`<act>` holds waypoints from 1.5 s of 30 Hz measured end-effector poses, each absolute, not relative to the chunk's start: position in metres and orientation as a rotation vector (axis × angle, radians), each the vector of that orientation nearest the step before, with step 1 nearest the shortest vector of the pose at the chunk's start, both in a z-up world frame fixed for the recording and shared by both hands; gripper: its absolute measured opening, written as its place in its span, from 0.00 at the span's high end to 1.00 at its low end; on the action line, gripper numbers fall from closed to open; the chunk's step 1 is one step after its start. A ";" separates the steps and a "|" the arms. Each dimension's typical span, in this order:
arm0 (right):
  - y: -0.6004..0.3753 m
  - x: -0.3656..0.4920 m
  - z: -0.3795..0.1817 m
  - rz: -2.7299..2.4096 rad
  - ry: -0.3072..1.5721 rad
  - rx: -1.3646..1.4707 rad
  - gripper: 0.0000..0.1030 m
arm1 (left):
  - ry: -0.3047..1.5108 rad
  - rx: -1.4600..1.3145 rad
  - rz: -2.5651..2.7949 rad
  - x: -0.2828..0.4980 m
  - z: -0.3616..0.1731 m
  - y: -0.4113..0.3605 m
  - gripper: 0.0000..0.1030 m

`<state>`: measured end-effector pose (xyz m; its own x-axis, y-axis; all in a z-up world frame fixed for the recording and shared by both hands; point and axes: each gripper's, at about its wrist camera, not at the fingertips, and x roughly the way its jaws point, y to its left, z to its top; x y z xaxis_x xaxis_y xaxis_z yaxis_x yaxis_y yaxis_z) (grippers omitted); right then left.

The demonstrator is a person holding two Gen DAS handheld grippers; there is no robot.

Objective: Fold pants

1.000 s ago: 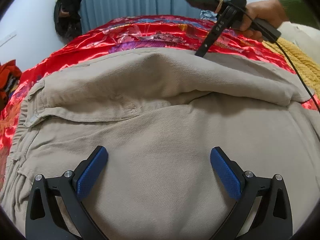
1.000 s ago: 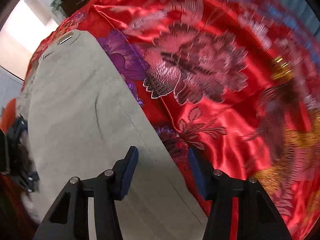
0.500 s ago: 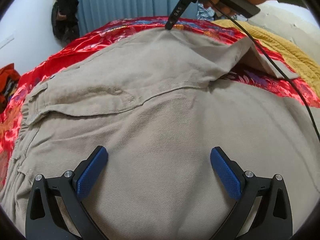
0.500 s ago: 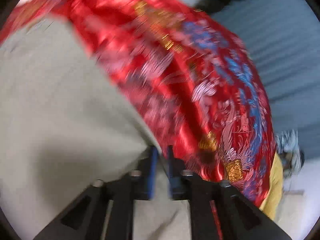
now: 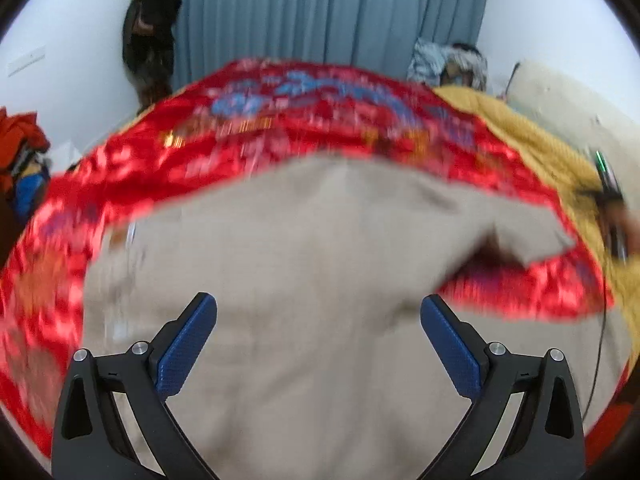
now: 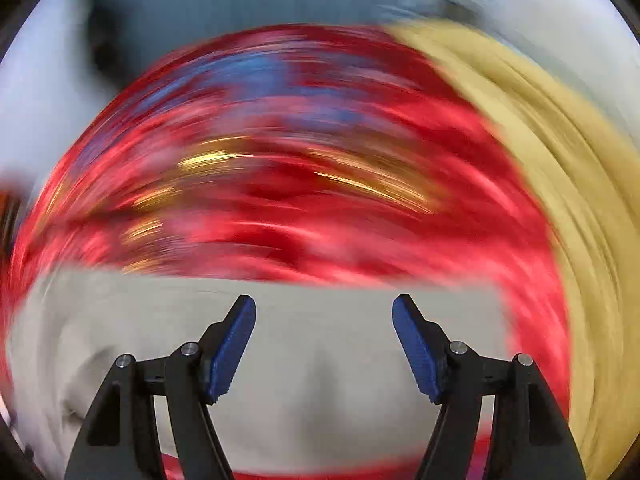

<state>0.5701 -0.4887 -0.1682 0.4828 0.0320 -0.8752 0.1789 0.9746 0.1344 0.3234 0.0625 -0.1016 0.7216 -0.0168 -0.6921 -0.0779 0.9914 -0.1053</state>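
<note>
The beige pants [image 5: 304,264] lie spread on the red patterned bedspread [image 5: 248,144]; the left wrist view is blurred. My left gripper [image 5: 318,320] hovers over them, open and empty, blue pads wide apart. A fold of the pants sticks out to the right [image 5: 532,236]. In the heavily blurred right wrist view the pants [image 6: 320,344] fill the bottom, and my right gripper [image 6: 324,328] is open and empty above them. The right gripper's body shows dimly at the far right edge of the left wrist view [image 5: 612,208].
A yellow knitted blanket [image 5: 532,136] lies at the bed's right side, also in the right wrist view [image 6: 552,168]. Blue curtains [image 5: 328,12] hang behind. Dark clothes [image 5: 150,28] hang on the wall at left. An orange clothes pile [image 5: 20,148] sits far left.
My right gripper, shut on the pants' edge half a second ago, has opened and swung away fast to the right. The pants have dropped onto the bed. My left gripper has tilted up, staying open.
</note>
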 end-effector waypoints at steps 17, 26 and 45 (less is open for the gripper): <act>-0.546 0.597 -0.206 -0.431 0.996 -0.243 0.87 | 1.010 0.200 -0.239 0.442 -0.225 0.035 0.05; -0.479 0.473 -0.164 -0.130 0.819 0.043 0.20 | 0.895 0.131 -0.098 0.373 -0.171 0.012 0.04; -0.411 0.339 -0.289 -0.045 0.790 0.209 0.00 | 0.920 0.116 0.027 0.343 -0.231 -0.035 0.00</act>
